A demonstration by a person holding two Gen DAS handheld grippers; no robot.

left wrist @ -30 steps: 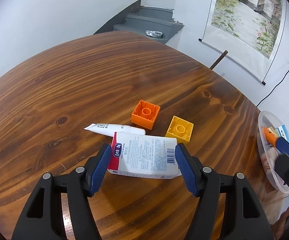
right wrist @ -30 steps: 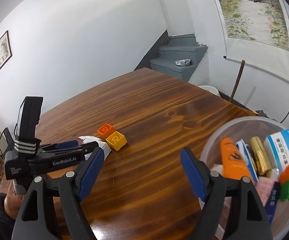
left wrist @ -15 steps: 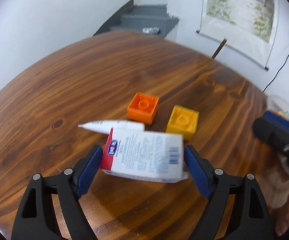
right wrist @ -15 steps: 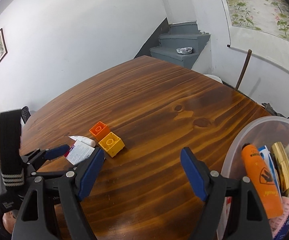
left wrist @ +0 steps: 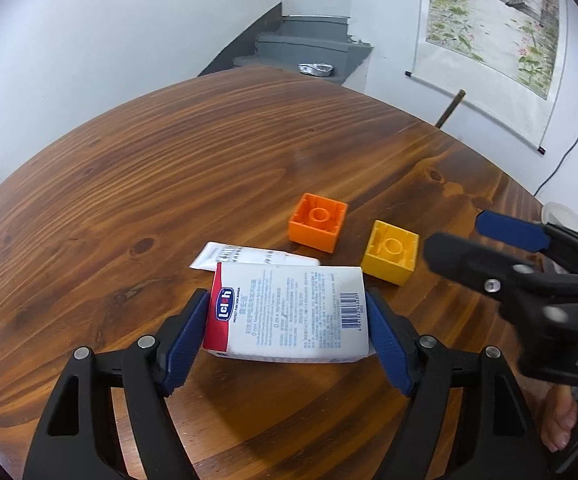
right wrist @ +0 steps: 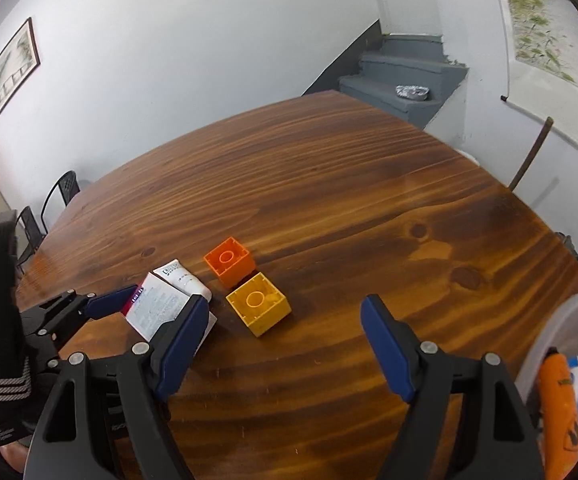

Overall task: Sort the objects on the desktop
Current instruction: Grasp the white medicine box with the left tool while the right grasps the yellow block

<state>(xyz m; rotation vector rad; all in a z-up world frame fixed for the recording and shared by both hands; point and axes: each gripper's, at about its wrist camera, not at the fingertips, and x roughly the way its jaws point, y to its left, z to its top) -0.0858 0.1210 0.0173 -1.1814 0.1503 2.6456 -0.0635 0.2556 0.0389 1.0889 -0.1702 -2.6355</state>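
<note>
Two toy bricks sit open side up on the wooden table (left wrist: 161, 168), an orange brick (left wrist: 317, 222) and, just to its right in my left wrist view, a yellow brick (left wrist: 389, 251). Nearer to me lies a white tube (left wrist: 249, 258), with a red-and-white carton (left wrist: 289, 314) right against it. My left gripper (left wrist: 287, 300) brackets that carton lengthwise. Its jaws are closing, with one blue pad at each short end. I cannot see that they are squeezing it, so I read the carton as not clamped. Its near edge looks slightly raised, with a shadow underneath.

My right gripper (right wrist: 281, 304) is spread wide and carries nothing. Through its camera the yellow brick lies just ahead, between the lines of its two fingers but beyond the tips, apart from both pads. At the right edge of that view stands a clear plastic tub (right wrist: 569, 320) near the table's edge, holding an orange tube (right wrist: 557, 392) and some other packets I cannot make out.
</note>
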